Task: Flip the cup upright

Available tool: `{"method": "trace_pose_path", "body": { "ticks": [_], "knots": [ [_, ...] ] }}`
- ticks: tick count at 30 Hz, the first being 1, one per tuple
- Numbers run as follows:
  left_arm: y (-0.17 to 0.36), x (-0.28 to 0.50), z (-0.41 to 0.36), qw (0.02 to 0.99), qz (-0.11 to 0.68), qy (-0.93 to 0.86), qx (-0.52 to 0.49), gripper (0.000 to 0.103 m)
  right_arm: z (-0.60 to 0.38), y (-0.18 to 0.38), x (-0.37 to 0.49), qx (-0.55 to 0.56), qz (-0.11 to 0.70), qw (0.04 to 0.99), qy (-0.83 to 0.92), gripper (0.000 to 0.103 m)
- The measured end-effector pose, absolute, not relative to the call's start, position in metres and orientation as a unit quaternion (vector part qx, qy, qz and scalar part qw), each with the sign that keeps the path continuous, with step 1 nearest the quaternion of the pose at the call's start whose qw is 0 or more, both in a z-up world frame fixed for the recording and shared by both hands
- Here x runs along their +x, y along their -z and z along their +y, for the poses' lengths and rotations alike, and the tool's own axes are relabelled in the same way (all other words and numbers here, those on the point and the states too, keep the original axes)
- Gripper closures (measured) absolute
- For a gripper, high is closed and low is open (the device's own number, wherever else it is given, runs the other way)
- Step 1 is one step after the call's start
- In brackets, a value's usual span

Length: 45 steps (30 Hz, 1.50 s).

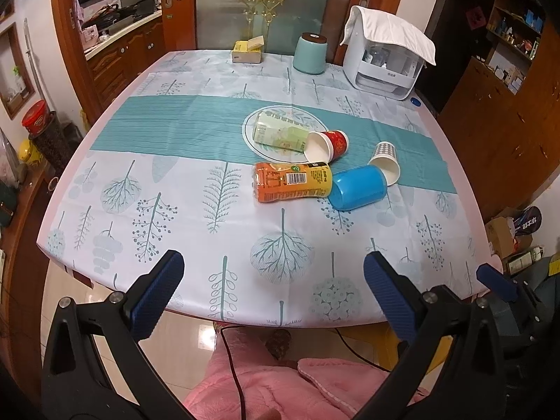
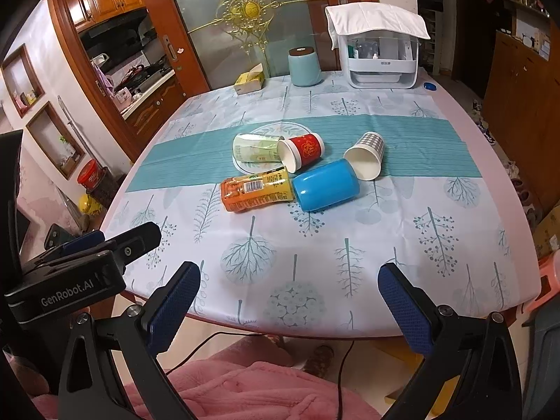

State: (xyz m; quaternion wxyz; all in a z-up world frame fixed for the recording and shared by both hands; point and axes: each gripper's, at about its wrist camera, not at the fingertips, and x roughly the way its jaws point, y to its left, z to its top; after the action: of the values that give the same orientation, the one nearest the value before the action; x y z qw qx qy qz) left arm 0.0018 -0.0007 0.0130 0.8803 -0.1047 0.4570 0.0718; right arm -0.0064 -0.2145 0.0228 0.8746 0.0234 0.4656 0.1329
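Five cups are lying tipped mid-table: blue cup [image 2: 325, 184] centre, checkered cup [image 2: 365, 155] at two o'clock, red cup [image 2: 302, 150] at eleven, orange cup [image 2: 257, 190] at nine, green cup [image 2: 255, 147] beyond.

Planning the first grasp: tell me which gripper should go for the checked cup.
Right, probably. The checked cup lies at the cluster's right end, nearer the right gripper; the left gripper faces bottles first. Both jaws open.

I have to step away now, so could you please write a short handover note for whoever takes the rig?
Left tongs: open, empty, at the near table edge.
Right tongs: open, empty, alongside.
Mid-table, all on their sides: red cup, checked cup, blue cup, orange bottle, pale green bottle.
Done: nothing.
Left: flip the cups upright.
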Motion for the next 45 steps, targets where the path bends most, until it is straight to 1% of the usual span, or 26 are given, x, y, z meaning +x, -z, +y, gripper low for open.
{"method": "trace_pose_path", "body": {
  "ticks": [34,45],
  "knots": [
    [-0.018,0.007,-0.009,0.881,0.449,-0.090,-0.119,0.001,-0.222,-0.030,0.003,0.030,0.453,0.876,-0.161,0.000],
    [-0.010,0.009,-0.014,0.874,0.467,-0.077,-0.110,0.001,-0.244,-0.025,0.004,0.077,0.451,0.875,-0.159,0.000]
  ]
}}
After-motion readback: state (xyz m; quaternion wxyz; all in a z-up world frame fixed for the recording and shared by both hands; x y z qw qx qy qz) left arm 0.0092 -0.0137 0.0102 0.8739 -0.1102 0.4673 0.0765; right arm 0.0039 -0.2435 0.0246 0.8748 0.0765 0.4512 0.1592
